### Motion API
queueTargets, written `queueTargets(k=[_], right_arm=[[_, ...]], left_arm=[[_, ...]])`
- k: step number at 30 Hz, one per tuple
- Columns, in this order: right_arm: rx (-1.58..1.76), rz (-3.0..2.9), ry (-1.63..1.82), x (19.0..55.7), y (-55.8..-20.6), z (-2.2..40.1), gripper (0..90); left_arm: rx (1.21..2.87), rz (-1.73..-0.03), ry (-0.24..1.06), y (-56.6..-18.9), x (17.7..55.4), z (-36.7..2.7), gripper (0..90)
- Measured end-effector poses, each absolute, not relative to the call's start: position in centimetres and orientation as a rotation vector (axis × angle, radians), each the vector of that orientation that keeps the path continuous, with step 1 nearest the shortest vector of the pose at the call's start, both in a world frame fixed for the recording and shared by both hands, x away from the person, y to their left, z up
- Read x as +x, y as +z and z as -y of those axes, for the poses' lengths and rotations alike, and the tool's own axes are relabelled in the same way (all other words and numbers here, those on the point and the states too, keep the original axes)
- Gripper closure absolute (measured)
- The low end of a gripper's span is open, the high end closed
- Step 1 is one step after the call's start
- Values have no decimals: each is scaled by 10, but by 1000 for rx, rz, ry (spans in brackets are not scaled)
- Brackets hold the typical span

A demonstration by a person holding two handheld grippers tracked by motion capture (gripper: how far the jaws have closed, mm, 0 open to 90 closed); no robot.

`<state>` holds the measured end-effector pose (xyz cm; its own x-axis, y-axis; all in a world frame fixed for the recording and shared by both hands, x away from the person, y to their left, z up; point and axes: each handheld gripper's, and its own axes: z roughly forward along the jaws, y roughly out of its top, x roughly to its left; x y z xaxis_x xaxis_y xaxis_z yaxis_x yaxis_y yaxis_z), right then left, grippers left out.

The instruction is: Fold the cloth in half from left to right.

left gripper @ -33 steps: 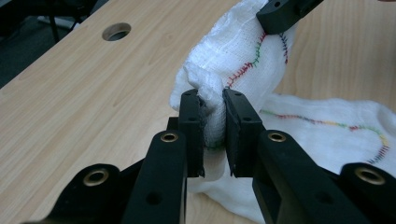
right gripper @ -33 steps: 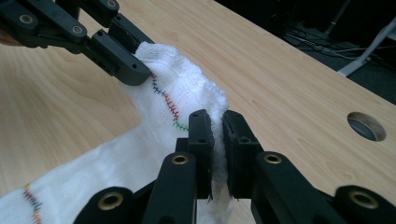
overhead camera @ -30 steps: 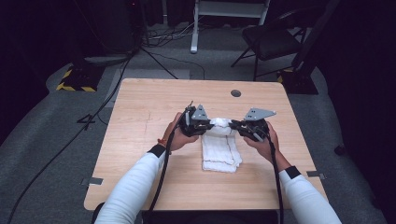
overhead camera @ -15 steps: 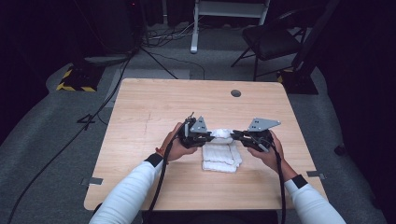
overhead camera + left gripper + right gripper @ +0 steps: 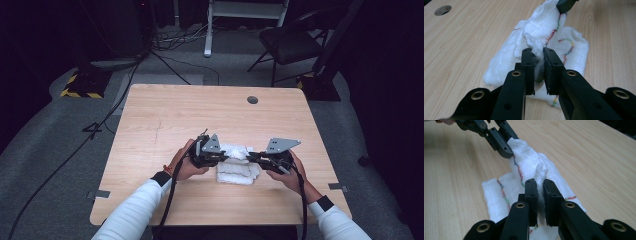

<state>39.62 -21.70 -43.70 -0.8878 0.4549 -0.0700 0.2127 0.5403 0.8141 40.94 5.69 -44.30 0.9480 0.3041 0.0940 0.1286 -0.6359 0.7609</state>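
Two grippers share one white cloth (image 5: 235,165) right now, each clamped on a bunched corner of it. Nearest the person, the left gripper (image 5: 538,60) has its jaws pressed tight on a pinched fold of the fabric, and the right gripper (image 5: 540,188) bites the opposite end in the same way; the top layer stretches as a ridge from one to the other. Under that ridge, just below and beyond both sets of jaws, the rest of the cloth lies flat on the tabletop (image 5: 165,115) in a folded stack, its edge stitched in coloured thread.

Compared with a second ago, both hands have slid toward the person's edge of the tabletop and dipped a little, carrying the lifted layer with them. Earlier the grippers sat over the far end of the stack; now, seen from above, the left gripper (image 5: 222,159) and the right gripper (image 5: 256,158) hang over its middle. The grips themselves have not changed.

My reading is that a fold is being drawn over: the far edge is being brought across the stack toward the near edge. The fold looks about halfway across and not yet laid down, so both grips need to hold until the edges line up.

Farther off, past the grippers, a round hole (image 5: 252,99) is set in the bare wood near the tabletop's far edge.
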Motion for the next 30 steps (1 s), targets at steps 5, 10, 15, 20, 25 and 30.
queueTargets(k=[5, 10, 15, 20, 25, 30], right_arm=[[543, -2529, 1261, 391, -440, 217, 830], [544, -2541, 1261, 386, -441, 221, 830], [526, -2561, 1261, 378, -444, 221, 830], [505, -2577, 1261, 372, -444, 220, 830], [501, -2588, 1256, 368, -446, 221, 829], [509, -2600, 1239, 366, -451, 222, 827]], left_arm=[[2268, -289, 251, -447, 406, -57, 798], [2280, -269, 240, -449, 400, -55, 796], [2297, -240, 237, -452, 391, -55, 795], [2314, -225, 238, -455, 383, -59, 790], [2320, -224, 235, -457, 380, -60, 792], [2346, -215, 228, -463, 376, -58, 791]])
